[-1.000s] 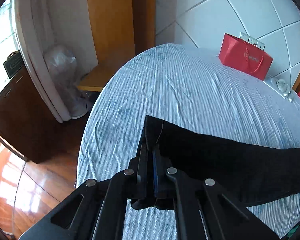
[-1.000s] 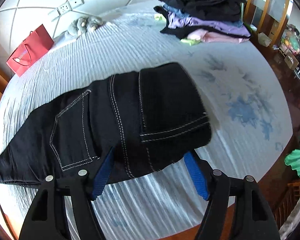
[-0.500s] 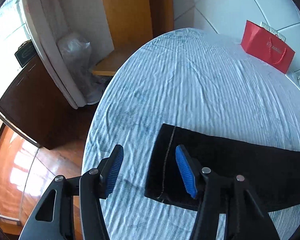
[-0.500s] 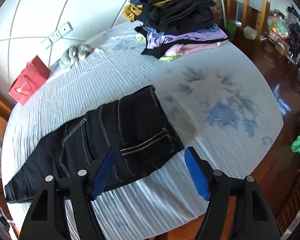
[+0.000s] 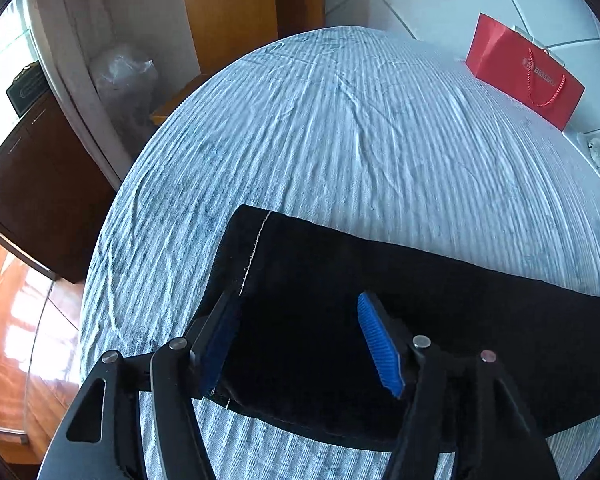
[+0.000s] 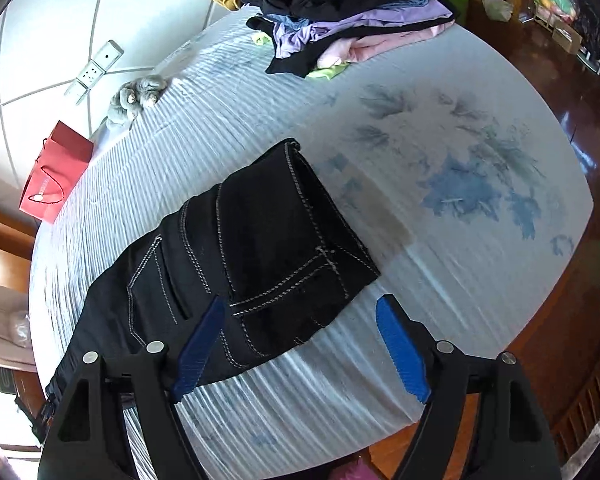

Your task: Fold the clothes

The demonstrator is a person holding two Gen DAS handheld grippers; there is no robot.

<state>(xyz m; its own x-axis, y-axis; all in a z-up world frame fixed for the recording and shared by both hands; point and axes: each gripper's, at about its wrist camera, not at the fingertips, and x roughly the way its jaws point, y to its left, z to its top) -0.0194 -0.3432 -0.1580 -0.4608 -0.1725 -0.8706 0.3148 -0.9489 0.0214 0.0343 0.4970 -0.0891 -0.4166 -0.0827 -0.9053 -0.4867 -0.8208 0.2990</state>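
Black jeans (image 5: 460,312) lie flat across the striped light-blue bed cover (image 5: 340,120), folded lengthwise. In the left wrist view the hem end with its pale stitch line sits under my left gripper (image 5: 296,300). Its jaws are opening and straddle the leg end, and the blue pads do not press on it. In the right wrist view the waist and back pockets of the jeans (image 6: 260,220) lie just ahead of my right gripper (image 6: 300,300). Its jaws are opening too, with the waist's near corner below them, not gripped.
A red paper bag (image 5: 524,76) stands against the tiled wall at the bed's far edge. A pile of folded clothes (image 6: 352,12) fills the far right corner, and a grey plush toy (image 6: 136,96) lies by the wall. Wooden floor (image 6: 580,80) surrounds the bed.
My left gripper has let go of the jeans' hem, opened, and come down over the leg end, which now lies flat. The right gripper has rolled and widened a little.
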